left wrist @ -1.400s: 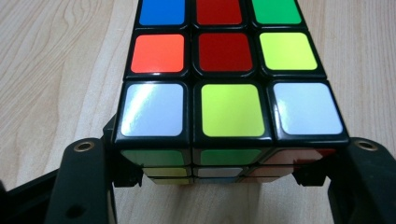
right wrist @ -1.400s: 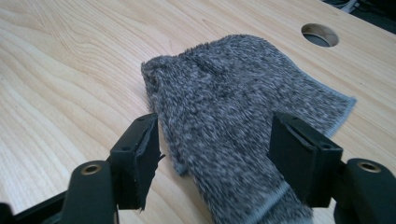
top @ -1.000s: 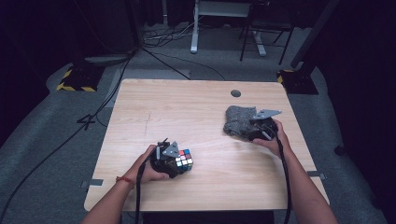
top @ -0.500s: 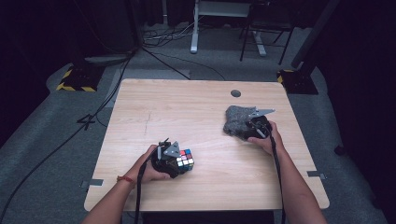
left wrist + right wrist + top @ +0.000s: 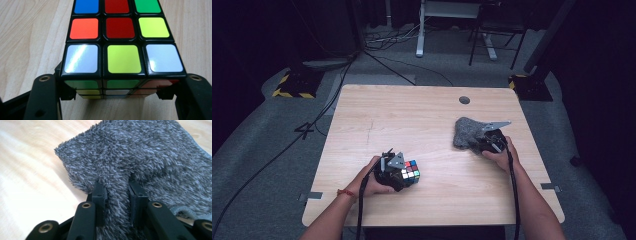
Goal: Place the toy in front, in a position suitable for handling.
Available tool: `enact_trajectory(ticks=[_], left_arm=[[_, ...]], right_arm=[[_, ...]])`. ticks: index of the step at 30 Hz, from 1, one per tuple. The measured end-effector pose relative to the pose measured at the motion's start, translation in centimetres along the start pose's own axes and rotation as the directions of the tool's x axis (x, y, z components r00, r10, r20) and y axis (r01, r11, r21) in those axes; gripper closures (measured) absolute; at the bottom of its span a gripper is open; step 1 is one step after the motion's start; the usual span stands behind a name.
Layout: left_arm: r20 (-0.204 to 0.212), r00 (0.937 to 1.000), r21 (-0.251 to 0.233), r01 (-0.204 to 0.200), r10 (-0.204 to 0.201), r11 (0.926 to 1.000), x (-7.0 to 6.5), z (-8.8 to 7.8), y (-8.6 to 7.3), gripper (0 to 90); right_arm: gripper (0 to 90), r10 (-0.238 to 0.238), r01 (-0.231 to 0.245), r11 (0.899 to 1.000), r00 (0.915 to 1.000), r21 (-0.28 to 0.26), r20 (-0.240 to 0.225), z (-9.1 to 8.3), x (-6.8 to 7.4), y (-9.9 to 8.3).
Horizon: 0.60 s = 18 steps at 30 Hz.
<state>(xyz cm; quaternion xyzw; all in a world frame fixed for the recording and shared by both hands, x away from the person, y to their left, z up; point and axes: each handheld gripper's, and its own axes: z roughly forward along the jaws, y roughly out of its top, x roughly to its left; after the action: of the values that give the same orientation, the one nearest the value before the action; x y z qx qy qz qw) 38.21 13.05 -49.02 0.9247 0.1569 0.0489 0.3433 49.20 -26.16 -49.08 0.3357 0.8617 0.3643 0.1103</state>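
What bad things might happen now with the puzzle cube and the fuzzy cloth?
The right gripper, whose jaws have just been closing, pinches only a small fold of the fuzzy grey cloth, so that fold might slip out when lifted. The left gripper clamps the colourful puzzle cube by its near end alone, so the cube could twist or tip on the light wooden table.

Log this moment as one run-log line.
left gripper: shut on puzzle cube | right gripper: jaws just closing, pinching grey fuzzy cloth | table: both resting

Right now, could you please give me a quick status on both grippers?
Left gripper shut on puzzle cube, resting on table. Right gripper jaws just closed, pinching grey fuzzy cloth. Nothing in the way.
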Motion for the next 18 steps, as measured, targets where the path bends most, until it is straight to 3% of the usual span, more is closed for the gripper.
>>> enact_trajectory(ticks=[5,10,18], left_arm=[[0.004,1.0000,0.001,-0.003,0.003,1.0000,-0.1,0.1,0.1,33.7],[0.005,1.0000,0.000,-0.002,0.002,1.0000,-0.2,0.2,0.1,33.7],[0.015,0.9998,-0.016,0.011,-0.011,0.9998,-0.2,0.4,0.1,33.8]], right_arm=[[71.3,-0.037,0.037,0.999,0.9980,0.013,-0.051,-0.9,1.3,-0.8],[71.3,-0.044,0.046,0.999,0.9956,0.016,-0.083,-1.4,2.4,-1.4],[71.6,-0.109,0.114,0.993,0.9824,0.024,-0.152,-3.0,5.8,-3.2]])
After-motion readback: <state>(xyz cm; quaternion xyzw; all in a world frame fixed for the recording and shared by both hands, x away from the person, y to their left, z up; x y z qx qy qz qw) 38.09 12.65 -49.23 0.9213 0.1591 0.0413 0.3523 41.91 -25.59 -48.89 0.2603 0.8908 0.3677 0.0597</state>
